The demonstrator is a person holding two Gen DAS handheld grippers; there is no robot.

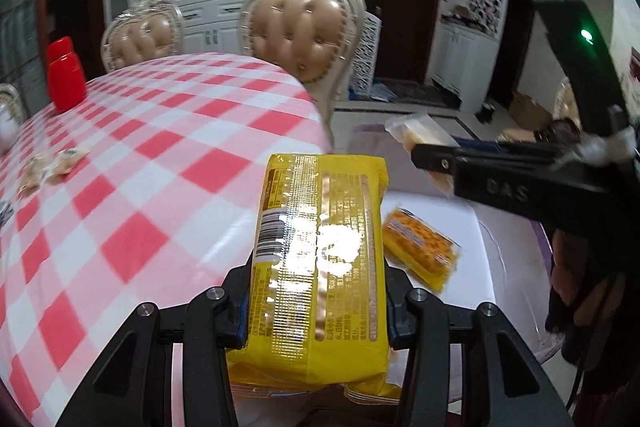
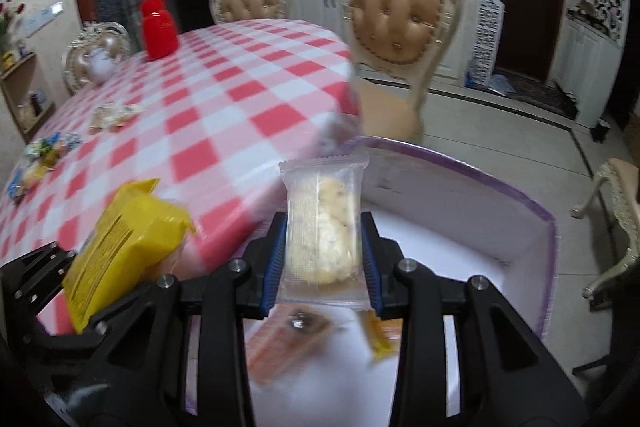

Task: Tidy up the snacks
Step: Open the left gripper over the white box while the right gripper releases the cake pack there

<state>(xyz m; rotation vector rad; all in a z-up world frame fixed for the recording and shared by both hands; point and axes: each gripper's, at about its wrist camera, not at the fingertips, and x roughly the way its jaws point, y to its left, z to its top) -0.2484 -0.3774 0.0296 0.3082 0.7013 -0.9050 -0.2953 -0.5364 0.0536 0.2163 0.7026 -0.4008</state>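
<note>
Both hands are loaded: the left tongs (image 1: 320, 291) are clamped on a big yellow pack (image 1: 320, 247), the right tongs (image 2: 322, 251) clamped on a clear-wrapped biscuit (image 2: 322, 227), and both hang over the white box (image 2: 460, 227) with the purple rim at the desk (image 1: 160, 167) edge. Small packets (image 1: 420, 247) already lie on the box floor. Here's the worry: the yellow pack is long and glossy, gripped near one end, so it looks liable to slip or swing out early and land on the desk edge instead of inside. The two tools are close together too, the right one crossing just beside the pack in the left view, so a careless release could knock them together. The biscuit looks fragile; too hard a squeeze may crumble it. More loose snacks (image 2: 114, 115) wait farther back on the checked cloth.
</note>
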